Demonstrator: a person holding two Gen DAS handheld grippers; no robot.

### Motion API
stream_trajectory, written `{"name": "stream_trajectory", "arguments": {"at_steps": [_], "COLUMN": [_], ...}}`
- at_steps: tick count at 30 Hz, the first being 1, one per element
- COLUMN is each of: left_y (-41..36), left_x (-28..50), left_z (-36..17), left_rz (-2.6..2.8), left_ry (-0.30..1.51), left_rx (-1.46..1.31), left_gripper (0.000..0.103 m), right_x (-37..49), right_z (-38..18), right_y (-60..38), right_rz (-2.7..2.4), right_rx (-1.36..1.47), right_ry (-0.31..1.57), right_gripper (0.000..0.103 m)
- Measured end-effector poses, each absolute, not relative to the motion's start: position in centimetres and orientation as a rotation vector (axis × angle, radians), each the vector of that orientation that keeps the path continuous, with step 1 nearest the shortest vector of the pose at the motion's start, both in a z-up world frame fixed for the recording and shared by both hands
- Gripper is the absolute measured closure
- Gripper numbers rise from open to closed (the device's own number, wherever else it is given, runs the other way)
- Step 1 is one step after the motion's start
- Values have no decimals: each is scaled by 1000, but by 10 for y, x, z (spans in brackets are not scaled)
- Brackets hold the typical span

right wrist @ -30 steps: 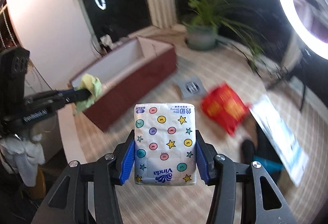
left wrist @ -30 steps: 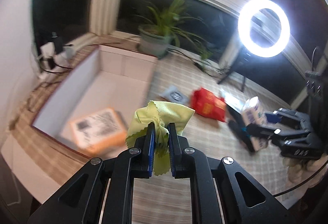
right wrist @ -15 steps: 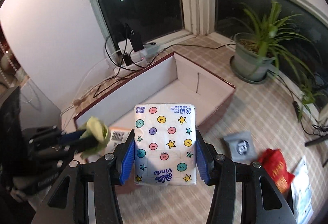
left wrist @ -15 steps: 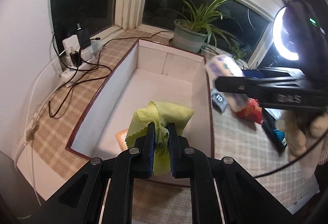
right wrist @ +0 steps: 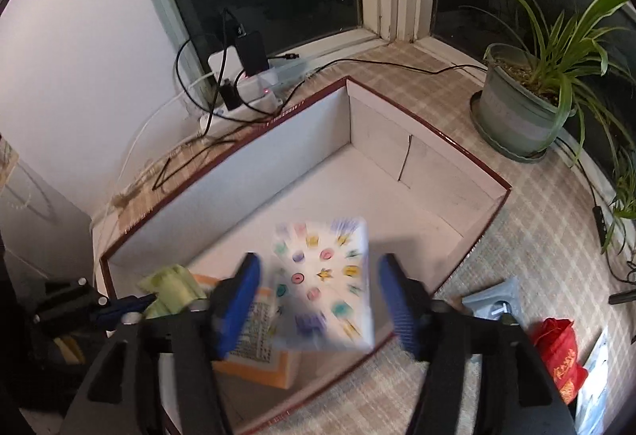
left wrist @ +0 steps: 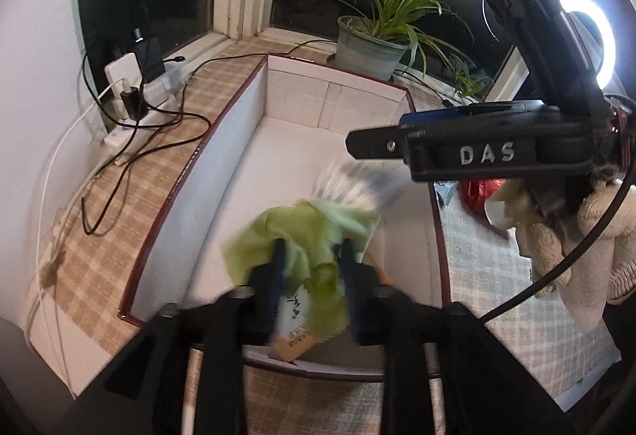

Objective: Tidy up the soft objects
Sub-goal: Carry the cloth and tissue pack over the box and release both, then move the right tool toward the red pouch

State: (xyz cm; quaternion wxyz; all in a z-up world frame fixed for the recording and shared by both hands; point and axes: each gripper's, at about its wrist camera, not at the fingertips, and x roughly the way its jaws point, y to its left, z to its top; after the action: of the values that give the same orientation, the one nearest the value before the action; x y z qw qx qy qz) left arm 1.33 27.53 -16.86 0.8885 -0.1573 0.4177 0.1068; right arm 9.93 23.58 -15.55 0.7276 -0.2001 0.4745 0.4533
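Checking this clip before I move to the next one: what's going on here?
A person with a gripper in each hand is putting soft items into an open box on the windowsill. The right gripper has opened and the star-patterned tissue pack, blurred, appears to be dropping into the box. The left gripper has spread too, with the green cloth loose between its fingers. An orange packet already lies inside.
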Motion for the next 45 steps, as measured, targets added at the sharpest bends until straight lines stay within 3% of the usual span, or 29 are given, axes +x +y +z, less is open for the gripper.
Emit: {"name": "stream_trajectory", "arguments": {"at_steps": [2, 5, 15, 26, 37, 45], "left_y": [277, 279, 276, 229, 159, 115], "left_x": [13, 10, 5, 9, 17, 31], "left_z": [-168, -164, -154, -131, -136, -151], "left_rz": [226, 225, 192, 123, 121, 131], "left_ry": [870, 857, 827, 766, 786, 825], "left_rx": [-322, -319, -342, -345, -371, -394], "left_gripper": [57, 55, 55, 55, 55, 55], "right_x": [101, 103, 101, 110, 177, 232], "right_z": [-153, -149, -138, -131, -140, -165], "right_y": [235, 231, 183, 65, -21, -29], "right_rz": [998, 995, 922, 832, 784, 814], "right_rx": [-411, -347, -196, -88, -84, -104], "right_ry": [1038, 1045, 1034, 1047, 1096, 1177], "right_gripper": [35, 35, 35, 35, 35, 35]}}
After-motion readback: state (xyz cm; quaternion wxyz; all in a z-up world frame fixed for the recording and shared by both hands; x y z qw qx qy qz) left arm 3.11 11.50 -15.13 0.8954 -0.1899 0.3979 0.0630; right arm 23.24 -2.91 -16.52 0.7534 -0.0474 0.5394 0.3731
